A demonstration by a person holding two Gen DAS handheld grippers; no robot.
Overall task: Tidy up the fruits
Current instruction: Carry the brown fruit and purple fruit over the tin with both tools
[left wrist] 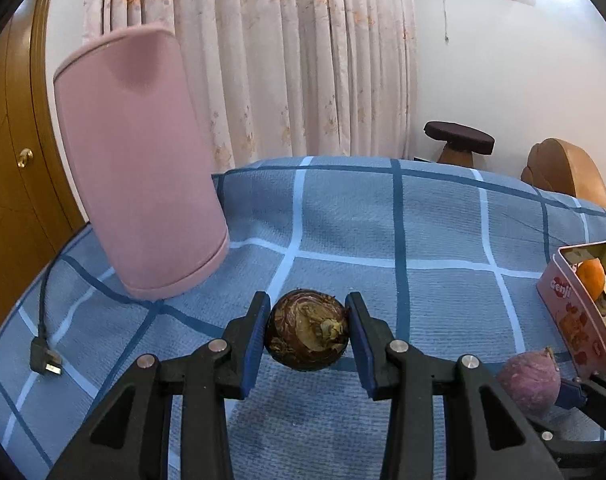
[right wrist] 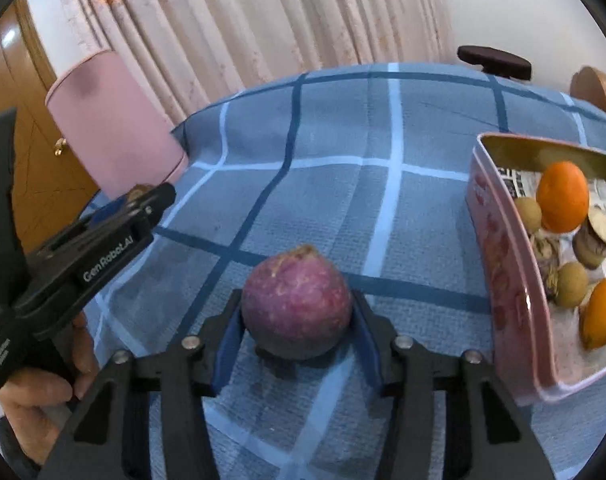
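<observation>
My left gripper [left wrist: 307, 330] is shut on a dark brown round fruit [left wrist: 307, 330] with a tan patch, just above the blue checked cloth. My right gripper [right wrist: 297, 312] is shut on a purple round fruit [right wrist: 297, 306], which also shows at the lower right of the left wrist view [left wrist: 529, 384]. A pink tin box [right wrist: 503, 264] stands to the right and holds oranges [right wrist: 563, 196], small tan fruits and nuts. The left gripper shows at the left of the right wrist view [right wrist: 151, 200], held by a hand.
A tall pink container [left wrist: 139, 168] stands on the cloth at the back left. A black plug and cable [left wrist: 43, 356] lie at the left edge. Curtains, a wooden cabinet [left wrist: 11, 160] and a dark stool [left wrist: 459, 140] are behind the table.
</observation>
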